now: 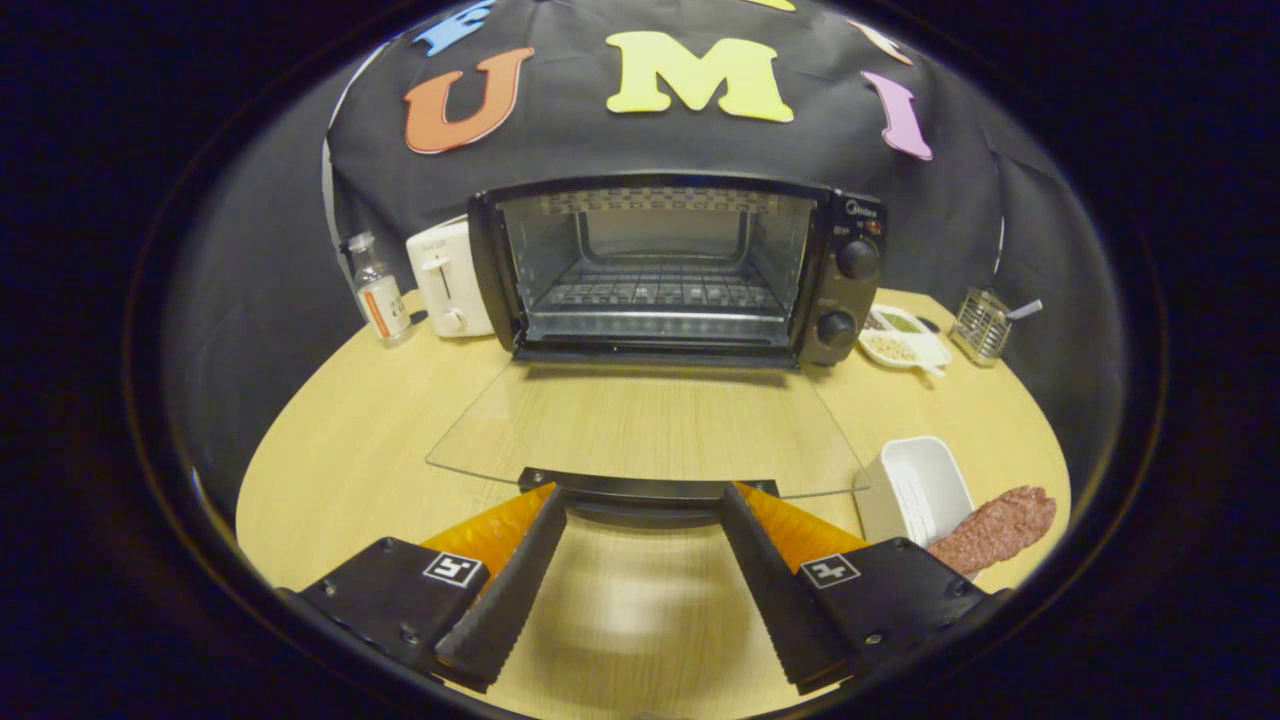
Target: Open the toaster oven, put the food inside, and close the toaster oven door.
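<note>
Glass toaster oven door (640, 425) folded flat, cavity bare; white tub (915, 490) beside meat strip (995, 527); gripper (640, 500) spread wide, holding nothing.

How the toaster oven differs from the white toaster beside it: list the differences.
1. The toaster oven is black; the white toaster is pale.
2. The toaster oven is much wider; the toaster is narrow.
3. The toaster oven's glass door lies folded down, showing an empty rack; the toaster is closed-sided with a front lever.
Shared: both stand on the wooden table, beyond the open gripper, whose fingers flank the door handle.
</note>
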Tool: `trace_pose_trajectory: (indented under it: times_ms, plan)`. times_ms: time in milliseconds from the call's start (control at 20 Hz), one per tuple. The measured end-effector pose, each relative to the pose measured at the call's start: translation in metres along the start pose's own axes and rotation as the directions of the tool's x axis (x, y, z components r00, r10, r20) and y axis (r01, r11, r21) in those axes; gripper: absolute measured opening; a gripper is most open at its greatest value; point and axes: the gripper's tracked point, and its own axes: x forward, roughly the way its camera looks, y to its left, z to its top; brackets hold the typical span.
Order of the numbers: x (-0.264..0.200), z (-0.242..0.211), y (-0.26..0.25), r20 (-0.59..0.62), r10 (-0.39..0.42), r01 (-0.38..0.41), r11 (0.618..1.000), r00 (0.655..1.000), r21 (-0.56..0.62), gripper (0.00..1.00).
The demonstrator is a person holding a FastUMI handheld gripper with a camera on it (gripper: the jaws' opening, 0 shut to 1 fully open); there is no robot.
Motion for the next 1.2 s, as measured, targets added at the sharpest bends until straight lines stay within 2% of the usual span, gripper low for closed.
trace_pose_trajectory:
  times_ms: [250, 400, 600, 800, 950, 1200]
  plan:
    - [0.002, -0.003, -0.002, -0.014, -0.007, 0.007, 1.0, 1.0, -0.008, 0.99]
    - [-0.004, 0.003, 0.0, -0.017, 0.019, -0.02, 1.0, 1.0, -0.008, 0.99]
    - [-0.026, 0.034, -0.023, 0.032, 0.039, -0.037, 0.997, 0.999, -0.061, 0.99]
    - [-0.051, 0.064, -0.077, 0.069, 0.066, -0.057, 0.99, 0.995, -0.126, 1.0]
    - [-0.07, 0.079, -0.135, 0.09, 0.073, -0.054, 0.979, 0.993, -0.196, 1.0]
    - [-0.082, 0.067, -0.221, 0.047, 0.101, -0.093, 0.985, 0.994, -0.148, 1.0]
